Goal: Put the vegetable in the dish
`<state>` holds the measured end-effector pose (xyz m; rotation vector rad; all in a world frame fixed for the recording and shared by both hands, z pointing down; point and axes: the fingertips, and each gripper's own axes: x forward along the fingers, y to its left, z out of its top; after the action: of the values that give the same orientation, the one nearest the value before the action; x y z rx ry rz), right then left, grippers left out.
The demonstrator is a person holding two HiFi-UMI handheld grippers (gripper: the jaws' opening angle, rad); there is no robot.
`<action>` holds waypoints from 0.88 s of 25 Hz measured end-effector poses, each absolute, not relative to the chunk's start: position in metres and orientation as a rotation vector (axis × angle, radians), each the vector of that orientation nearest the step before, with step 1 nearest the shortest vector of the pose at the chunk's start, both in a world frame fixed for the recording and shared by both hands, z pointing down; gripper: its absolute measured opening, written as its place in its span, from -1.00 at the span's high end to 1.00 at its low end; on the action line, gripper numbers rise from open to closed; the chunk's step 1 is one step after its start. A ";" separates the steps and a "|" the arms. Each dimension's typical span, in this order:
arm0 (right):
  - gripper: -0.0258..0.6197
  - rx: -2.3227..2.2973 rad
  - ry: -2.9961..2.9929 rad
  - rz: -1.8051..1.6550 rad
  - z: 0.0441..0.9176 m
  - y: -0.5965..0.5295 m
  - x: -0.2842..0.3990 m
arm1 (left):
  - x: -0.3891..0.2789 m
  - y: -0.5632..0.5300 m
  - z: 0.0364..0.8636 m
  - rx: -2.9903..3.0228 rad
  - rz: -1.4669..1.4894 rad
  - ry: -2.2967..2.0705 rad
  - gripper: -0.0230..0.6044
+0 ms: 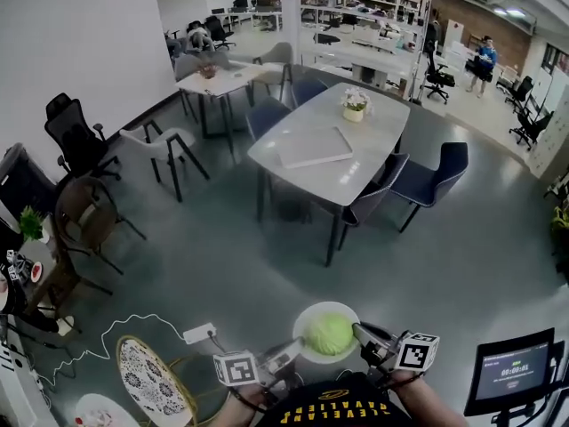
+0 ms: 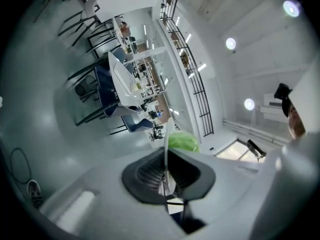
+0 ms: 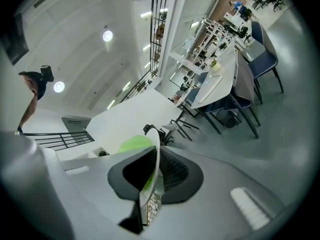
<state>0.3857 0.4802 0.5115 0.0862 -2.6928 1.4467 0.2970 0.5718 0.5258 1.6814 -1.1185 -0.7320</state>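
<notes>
A round green cabbage lies in a white dish that is held up in the air close to my body. My left gripper is shut on the dish's left rim and my right gripper is shut on its right rim. In the left gripper view the dish shows edge-on between the jaws of the left gripper, with the cabbage just past it. In the right gripper view the right gripper pinches the dish rim, and the cabbage bulges to its left.
Ahead stands a long grey table with a flower pot and dark blue chairs round it. On the floor near me are a patterned round seat and a power strip with a white cable. A small screen stands at the right.
</notes>
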 end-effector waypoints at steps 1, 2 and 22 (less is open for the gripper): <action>0.83 0.108 -2.692 1.449 0.511 0.481 0.383 | 0.293 0.571 0.526 1.685 -0.726 -1.105 0.88; 0.83 0.127 -2.688 1.453 0.512 0.481 0.380 | 0.290 0.570 0.526 1.687 -0.720 -1.093 0.88; 0.83 0.008 -2.640 1.550 0.534 0.352 0.356 | 0.271 0.447 0.535 1.584 -0.665 -1.204 0.88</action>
<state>0.3561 0.3516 0.5338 0.0078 -2.6403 1.5496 0.2708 0.4471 0.5349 1.5840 -1.2036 -0.6647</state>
